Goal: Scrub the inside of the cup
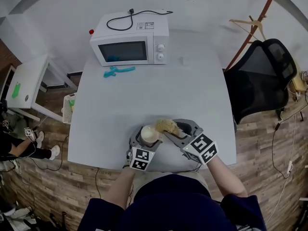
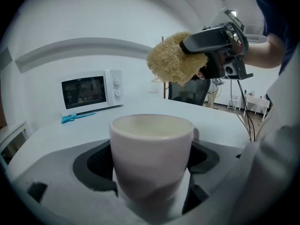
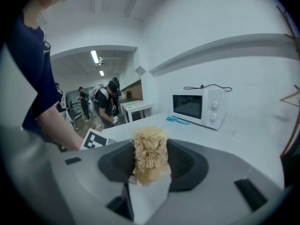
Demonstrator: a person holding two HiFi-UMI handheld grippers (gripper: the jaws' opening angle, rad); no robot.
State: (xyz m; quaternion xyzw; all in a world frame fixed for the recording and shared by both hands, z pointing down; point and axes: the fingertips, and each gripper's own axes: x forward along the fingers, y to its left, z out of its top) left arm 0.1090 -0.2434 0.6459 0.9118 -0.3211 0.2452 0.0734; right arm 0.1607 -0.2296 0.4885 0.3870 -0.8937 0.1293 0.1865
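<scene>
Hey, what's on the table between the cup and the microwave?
A teal plastic utensil lies just in front of the microwave; the rest of the table up from the cup is bare. The head view shows it best.

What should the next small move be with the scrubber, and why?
Probably lower the scrubber in the right hand-held gripper into the cup: it hangs just above and beside the open rim, not inside, while the left hand-held gripper grips the cup upright.

Light grey table (image 1: pixel 159 95) in front of me. White microwave (image 1: pixel 130 44) sits at its far edge, door facing me. Teal plastic tool (image 1: pixel 118 71) lies just before it. Small white bit (image 1: pixel 183 60) lies right of the microwave.
</scene>
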